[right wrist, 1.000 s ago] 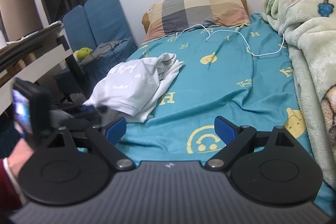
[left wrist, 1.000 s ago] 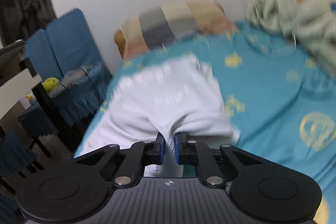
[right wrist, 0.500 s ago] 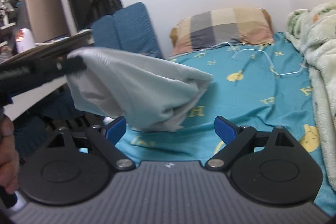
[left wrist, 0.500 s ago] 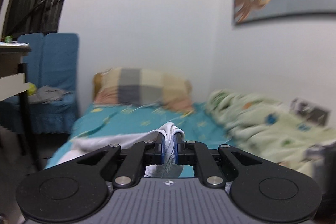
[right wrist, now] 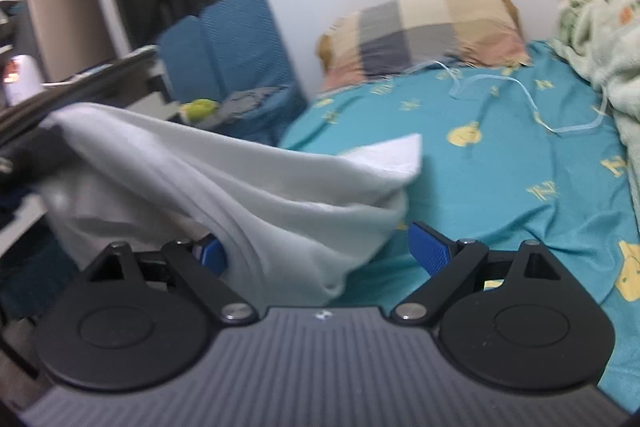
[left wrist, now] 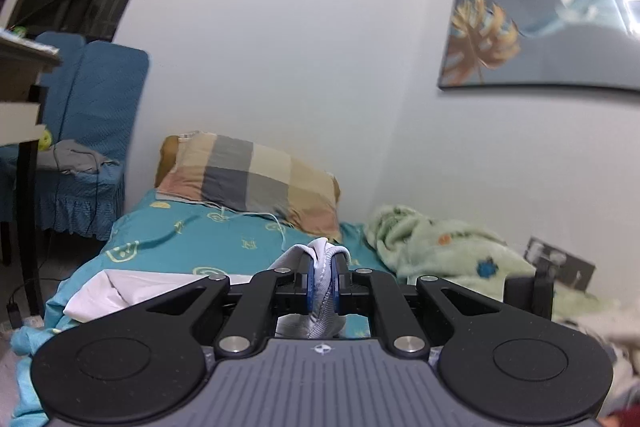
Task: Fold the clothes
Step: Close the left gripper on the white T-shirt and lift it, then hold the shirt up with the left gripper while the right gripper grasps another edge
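My left gripper [left wrist: 323, 269] is shut on the ribbed edge of a white garment [left wrist: 120, 291], held up above the near end of the bed. The rest of the cloth trails down to the left over the teal sheet [left wrist: 180, 235]. In the right wrist view the same white garment [right wrist: 240, 187] hangs stretched from the upper left, where the blurred dark left gripper [right wrist: 36, 151] holds it. Its lower fold sags between the spread blue pads [right wrist: 430, 251] of my right gripper [right wrist: 320, 253], which is open. Whether the cloth touches the left pad, I cannot tell.
A checked pillow [right wrist: 424, 27] lies at the head of the bed, with a white cable [right wrist: 520, 91] on the sheet in front of it. A green blanket [right wrist: 600, 39] is heaped along the right side. A blue chair [right wrist: 228, 43] and a desk [left wrist: 20, 99] stand to the left.
The left gripper has lifted the garment off the bed and swung up and level. The right gripper has moved in, so the hanging cloth now sags between its open fingers.
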Action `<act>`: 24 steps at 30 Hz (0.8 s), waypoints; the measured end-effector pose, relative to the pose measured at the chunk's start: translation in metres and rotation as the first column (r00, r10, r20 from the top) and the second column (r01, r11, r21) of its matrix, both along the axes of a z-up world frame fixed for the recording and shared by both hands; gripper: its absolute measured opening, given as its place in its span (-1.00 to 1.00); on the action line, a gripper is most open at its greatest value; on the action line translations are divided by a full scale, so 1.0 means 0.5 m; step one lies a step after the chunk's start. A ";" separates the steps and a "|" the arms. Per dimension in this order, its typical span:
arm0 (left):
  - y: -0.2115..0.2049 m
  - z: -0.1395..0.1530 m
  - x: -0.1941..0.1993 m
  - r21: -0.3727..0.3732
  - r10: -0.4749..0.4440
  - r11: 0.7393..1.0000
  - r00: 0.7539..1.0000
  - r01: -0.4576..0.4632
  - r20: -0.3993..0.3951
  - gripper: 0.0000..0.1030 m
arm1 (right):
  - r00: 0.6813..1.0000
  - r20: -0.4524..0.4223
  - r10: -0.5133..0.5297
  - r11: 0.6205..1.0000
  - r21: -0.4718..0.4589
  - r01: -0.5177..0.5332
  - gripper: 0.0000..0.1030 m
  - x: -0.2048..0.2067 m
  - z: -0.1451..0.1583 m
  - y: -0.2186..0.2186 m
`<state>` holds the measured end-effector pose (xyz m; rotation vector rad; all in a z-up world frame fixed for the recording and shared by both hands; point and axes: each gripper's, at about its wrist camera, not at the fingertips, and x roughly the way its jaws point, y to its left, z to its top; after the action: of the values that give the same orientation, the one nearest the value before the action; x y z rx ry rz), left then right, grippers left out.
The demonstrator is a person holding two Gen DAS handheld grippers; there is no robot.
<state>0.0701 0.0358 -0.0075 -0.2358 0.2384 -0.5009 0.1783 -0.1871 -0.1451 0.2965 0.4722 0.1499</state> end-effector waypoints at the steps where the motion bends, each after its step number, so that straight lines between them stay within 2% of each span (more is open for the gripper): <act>1: 0.003 -0.008 0.010 -0.005 0.007 1.000 1.000 -0.008 -0.023 -0.82 | 1.000 -0.004 -0.024 0.999 -0.024 0.024 0.79 0.005 -0.004 -0.004; 3: 0.011 -0.024 0.036 -0.005 0.015 1.000 0.997 -0.015 -0.073 -0.82 | 0.997 -0.008 -0.074 0.994 -0.081 0.073 0.79 0.010 -0.008 -0.014; 7: 0.000 -0.053 0.071 0.035 0.002 0.999 0.993 0.003 -0.120 -0.82 | 0.986 0.010 -0.168 0.967 -0.191 0.167 0.79 0.007 0.001 -0.030; 9: -0.012 -0.070 0.087 0.066 0.000 0.998 0.989 0.010 -0.146 -0.82 | 0.982 0.009 -0.190 0.964 -0.190 0.188 0.79 0.011 0.008 -0.045; 12: -0.032 -0.100 0.109 0.133 0.014 0.991 0.982 0.012 -0.189 -0.80 | 0.984 -0.033 -0.173 0.980 -0.109 0.169 0.79 0.017 0.011 -0.076; 15: -0.048 -0.119 0.120 0.196 0.044 0.981 0.977 -0.003 -0.206 -0.80 | 0.991 -0.092 -0.096 0.995 0.016 0.098 0.79 0.023 0.011 -0.106; 18: -0.054 -0.108 0.119 0.229 0.080 0.973 0.981 -0.038 -0.176 -0.80 | 0.992 -0.120 -0.037 0.993 0.107 0.050 0.79 0.022 0.008 -0.122; 20: -0.046 -0.086 0.105 0.213 0.112 0.974 0.985 -0.082 -0.133 -0.80 | 0.992 -0.125 0.000 0.985 0.172 0.021 0.79 0.020 0.008 -0.129; 24: -0.010 -0.019 0.048 0.079 0.150 0.985 0.988 -0.151 0.023 -0.82 | 0.987 -0.142 0.078 0.962 0.269 -0.038 0.79 0.017 0.005 -0.129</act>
<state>0.0943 0.0309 -0.0170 -0.1698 0.2219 -0.3425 0.1868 -0.2515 -0.1424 0.5600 0.6128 0.2503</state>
